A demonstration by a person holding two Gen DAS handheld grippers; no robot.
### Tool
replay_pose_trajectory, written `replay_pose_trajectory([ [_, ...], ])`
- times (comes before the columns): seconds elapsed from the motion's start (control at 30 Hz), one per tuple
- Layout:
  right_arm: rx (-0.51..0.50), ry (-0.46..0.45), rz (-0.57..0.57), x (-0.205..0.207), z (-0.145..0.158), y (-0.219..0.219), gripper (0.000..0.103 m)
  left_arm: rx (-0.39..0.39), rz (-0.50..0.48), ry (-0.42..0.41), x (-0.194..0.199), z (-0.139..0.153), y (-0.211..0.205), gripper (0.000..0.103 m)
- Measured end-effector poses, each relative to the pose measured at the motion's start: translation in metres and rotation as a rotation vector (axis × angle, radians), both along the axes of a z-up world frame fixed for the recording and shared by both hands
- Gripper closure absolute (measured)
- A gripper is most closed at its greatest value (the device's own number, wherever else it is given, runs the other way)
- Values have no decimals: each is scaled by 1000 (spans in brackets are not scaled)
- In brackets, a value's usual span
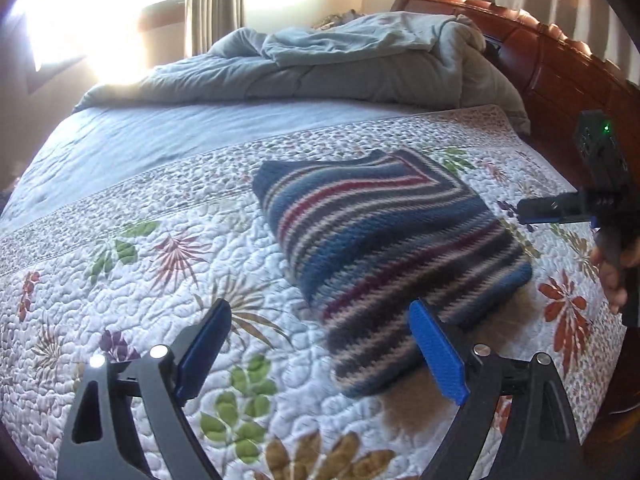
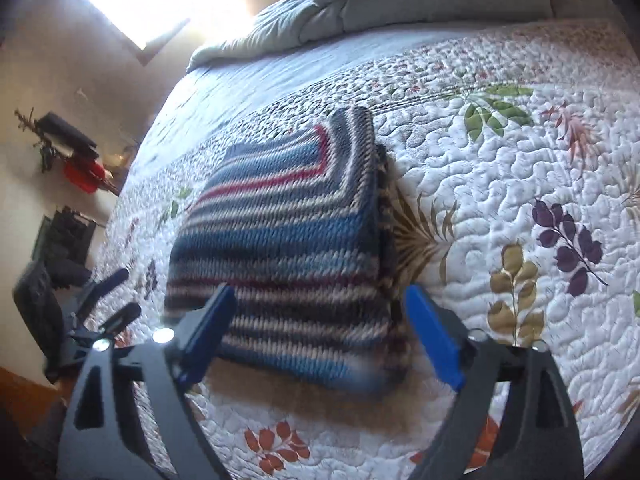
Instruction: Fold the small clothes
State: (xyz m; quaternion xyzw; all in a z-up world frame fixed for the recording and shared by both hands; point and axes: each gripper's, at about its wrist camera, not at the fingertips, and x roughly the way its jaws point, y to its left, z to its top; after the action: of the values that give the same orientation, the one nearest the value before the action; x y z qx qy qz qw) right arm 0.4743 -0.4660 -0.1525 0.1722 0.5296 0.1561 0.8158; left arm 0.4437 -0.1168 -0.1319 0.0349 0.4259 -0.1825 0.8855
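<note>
- A large bed [image 1: 120,152] is shown, covered by a white quilted bedspread [image 1: 160,280] printed with leaves and flowers; a plain pale-blue band runs across it toward the far side.
- A rumpled grey-blue duvet [image 1: 320,64] is heaped along the far edge of the bed, beside a carved wooden headboard [image 1: 560,52] at the right-hand end. It lies well apart from the work area and is not judged to be in the way.
- A bright window [image 1: 100,12] with curtains is seen beyond the far edge, washing out that part of the view.
- A striped knitted garment [image 1: 384,240], in blue, dark red, cream and navy, lies near the bed's near edge. It is already folded into a compact, thick rectangle with stacked layers visible at its right edge in the right wrist view [image 2: 288,240]. The folding of this piece is judged complete or nearly so; no other clothes waiting to be folded can be seen.
- The left gripper [image 1: 320,352] is held with its blue-padded fingers spread wide and empty, just above the garment's near corner.
- The right gripper [image 2: 320,332] is likewise spread wide and empty, straddling the garment's near edge.
- Dark and red objects on the wall [image 2: 76,152] past the bed's left-hand end are too small to identify.
</note>
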Motion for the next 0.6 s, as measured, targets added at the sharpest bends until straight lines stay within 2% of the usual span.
replay_pose_trajectory([
  [0.1, 69, 66, -52, 24, -17, -17, 11, -17, 8, 32, 17, -7, 10, 11],
  [0.17, 130, 113, -81, 40, -30, -27, 11, -74, 29, 100, 35, -15, 19, 11],
  [0.3, 153, 148, -97, 58, -46, -36, 11, -97, 69, 152, 59, -26, 29, 11],
  [0.37, 166, 169, -85, 64, -53, -36, 11, -146, 85, 200, 71, -33, 36, 11],
  [0.4, 178, 184, -79, 67, -58, -36, 11, -192, 83, 224, 76, -36, 39, 11],
  [0.43, 189, 198, -74, 69, -61, -36, 11, -281, 64, 259, 81, -41, 44, 11],
  [0.5, 216, 220, -71, 74, -69, -38, 11, -518, 19, 370, 96, -56, 57, 11],
  [0.53, 229, 227, -66, 76, -71, -38, 11, -606, 12, 427, 103, -65, 61, 10],
  [0.57, 238, 230, -63, 77, -75, -37, 11, -677, 19, 485, 112, -77, 65, 10],
  [0.6, 246, 235, -59, 78, -77, -37, 11, -705, 35, 502, 116, -82, 68, 10],
])
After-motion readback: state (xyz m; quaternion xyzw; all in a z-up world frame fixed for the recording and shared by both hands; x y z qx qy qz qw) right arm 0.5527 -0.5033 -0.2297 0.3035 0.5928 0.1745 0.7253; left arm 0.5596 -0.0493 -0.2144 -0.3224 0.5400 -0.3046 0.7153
